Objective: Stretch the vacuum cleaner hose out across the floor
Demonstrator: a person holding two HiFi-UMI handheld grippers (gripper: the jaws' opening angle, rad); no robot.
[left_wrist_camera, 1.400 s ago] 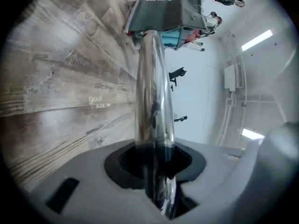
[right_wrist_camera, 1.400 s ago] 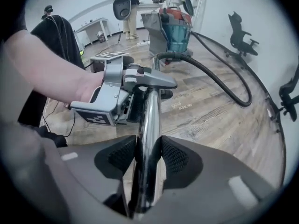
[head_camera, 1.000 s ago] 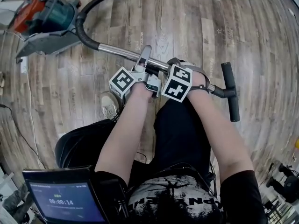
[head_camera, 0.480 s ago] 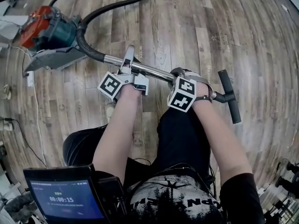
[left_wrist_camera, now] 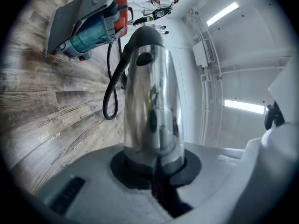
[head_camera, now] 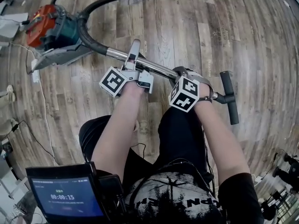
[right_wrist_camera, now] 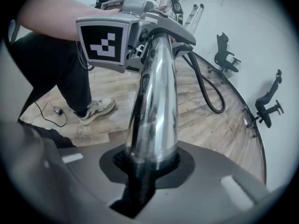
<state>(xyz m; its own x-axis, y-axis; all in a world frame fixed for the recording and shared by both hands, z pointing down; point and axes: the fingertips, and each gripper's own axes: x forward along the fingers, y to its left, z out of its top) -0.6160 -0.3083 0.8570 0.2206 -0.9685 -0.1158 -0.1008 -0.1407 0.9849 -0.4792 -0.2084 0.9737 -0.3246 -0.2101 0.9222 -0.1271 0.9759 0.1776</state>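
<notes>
The vacuum cleaner (head_camera: 51, 24), orange and teal, lies on the wood floor at upper left. Its black hose (head_camera: 100, 3) curves away from it and into a chrome tube (head_camera: 156, 68), which ends in a black T-shaped bar (head_camera: 229, 101). My left gripper (head_camera: 133, 62) is shut on the tube near the hose end; its jaws have just been closing on it. My right gripper (head_camera: 187, 76) grips the same tube nearer the bar and has also just been closing. The tube (left_wrist_camera: 152, 111) runs out between the left jaws, and the tube (right_wrist_camera: 156, 106) likewise between the right jaws.
A thin cable (head_camera: 39, 101) trails over the floor at left. The person's legs and a shoe (right_wrist_camera: 96, 108) are just below the tube. A tablet (head_camera: 70, 195) hangs at the chest. Two office chairs (right_wrist_camera: 226, 55) stand by the far wall.
Both grippers and the chrome tube have risen off the floor, and the two grippers now sit a little further apart along the tube.
</notes>
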